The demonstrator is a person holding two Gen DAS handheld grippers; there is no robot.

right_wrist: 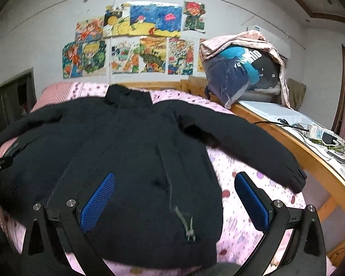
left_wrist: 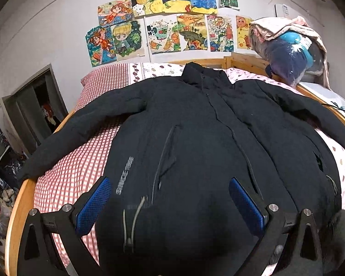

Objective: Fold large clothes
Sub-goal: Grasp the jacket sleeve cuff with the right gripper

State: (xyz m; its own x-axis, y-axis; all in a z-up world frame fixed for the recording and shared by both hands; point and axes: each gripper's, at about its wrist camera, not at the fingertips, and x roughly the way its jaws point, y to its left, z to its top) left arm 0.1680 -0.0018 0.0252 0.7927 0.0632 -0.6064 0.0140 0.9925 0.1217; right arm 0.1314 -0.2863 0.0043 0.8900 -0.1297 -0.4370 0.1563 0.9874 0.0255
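Looking down, we see the black jacket spread flat on the bed, sleeves reaching both wooden rails. Our left gripper and right gripper hover released, holding nothing. A bagged bundle crowds the far right corner.

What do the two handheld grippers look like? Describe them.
Both look alike. The left gripper and the right gripper each have two flat rectangular fingers faced with blue textured pads, mounted on black angular linkage arms with triangular cut-outs and round silver pivot bolts. No cables, markings or sleeves show.
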